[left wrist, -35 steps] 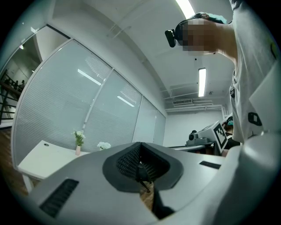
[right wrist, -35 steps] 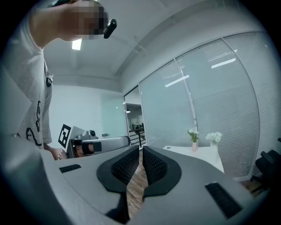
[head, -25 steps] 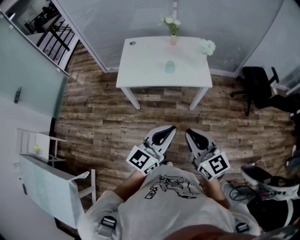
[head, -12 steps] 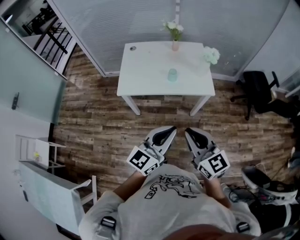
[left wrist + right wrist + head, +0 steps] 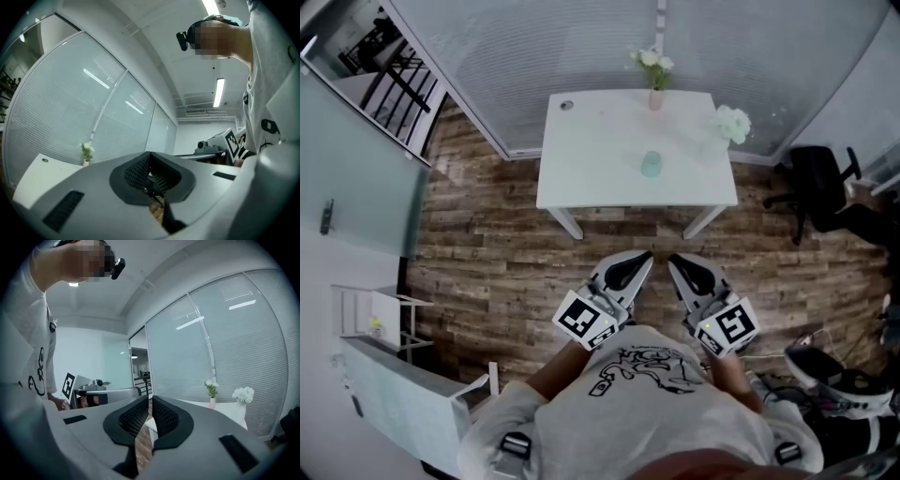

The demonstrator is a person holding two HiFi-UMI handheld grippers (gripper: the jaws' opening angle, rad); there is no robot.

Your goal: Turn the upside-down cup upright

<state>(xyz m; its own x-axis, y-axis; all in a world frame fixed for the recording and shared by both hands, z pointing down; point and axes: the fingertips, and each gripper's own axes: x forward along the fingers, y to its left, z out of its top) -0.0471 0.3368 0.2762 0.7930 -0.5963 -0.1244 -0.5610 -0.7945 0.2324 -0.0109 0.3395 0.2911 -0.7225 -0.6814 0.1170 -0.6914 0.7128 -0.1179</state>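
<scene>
A small pale green cup [image 5: 652, 164] stands near the middle of the white table [image 5: 581, 178], far ahead of me; which way up it is I cannot tell from here. Both grippers are held close to my chest over the wooden floor, well short of the table. The left gripper [image 5: 642, 257] is shut with nothing in it, and its pads meet in the left gripper view [image 5: 150, 161]. The right gripper [image 5: 675, 261] is shut and empty too, its pads [image 5: 161, 416] nearly touching. The cup does not show in either gripper view.
On the table's far edge stand a pink vase with flowers [image 5: 655, 89] and a white flower bunch [image 5: 733, 124]; a small dark thing [image 5: 567, 105] lies at its back left corner. A black office chair [image 5: 820, 173] is at the right, white furniture [image 5: 403, 398] at the lower left, a glass wall behind.
The table and cup have slid lower and closer in the head view as I move toward them. Both grippers stay shut in front of my chest.
</scene>
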